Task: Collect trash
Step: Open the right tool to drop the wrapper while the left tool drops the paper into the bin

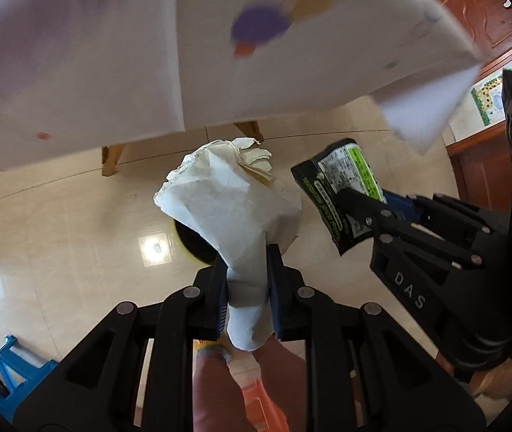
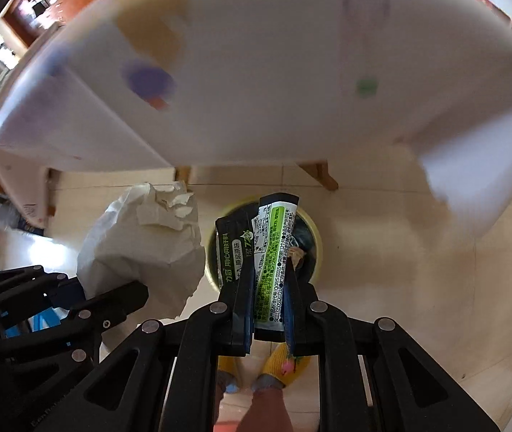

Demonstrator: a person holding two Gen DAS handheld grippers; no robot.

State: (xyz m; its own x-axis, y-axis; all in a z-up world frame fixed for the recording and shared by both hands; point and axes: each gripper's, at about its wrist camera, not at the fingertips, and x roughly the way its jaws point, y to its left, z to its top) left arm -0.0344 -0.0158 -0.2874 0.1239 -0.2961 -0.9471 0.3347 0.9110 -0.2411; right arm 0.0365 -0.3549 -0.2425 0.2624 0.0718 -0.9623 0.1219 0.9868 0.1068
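Observation:
My left gripper (image 1: 247, 273) is shut on a crumpled white paper bag (image 1: 227, 201), held above the floor. Under the bag, a yellow-rimmed bin (image 1: 187, 241) with a dark inside is partly hidden. My right gripper (image 2: 268, 298) is shut on a black and green flattened drink carton (image 2: 266, 252), right over the yellow bin (image 2: 315, 234). In the left wrist view the carton (image 1: 346, 187) and right gripper (image 1: 367, 216) sit to the right of the bag. The right wrist view has the paper bag (image 2: 140, 244) and left gripper (image 2: 119, 306) at the left.
A table with a white cloth (image 1: 112, 54) and wooden legs (image 1: 112, 158) stands just beyond the bin; the cloth (image 2: 256, 72) hangs over its edge. Beige tiled floor (image 2: 400, 252) lies all around. A blue stool (image 1: 0, 370) is at lower left. A person's feet in yellow slippers (image 2: 284, 363) are below.

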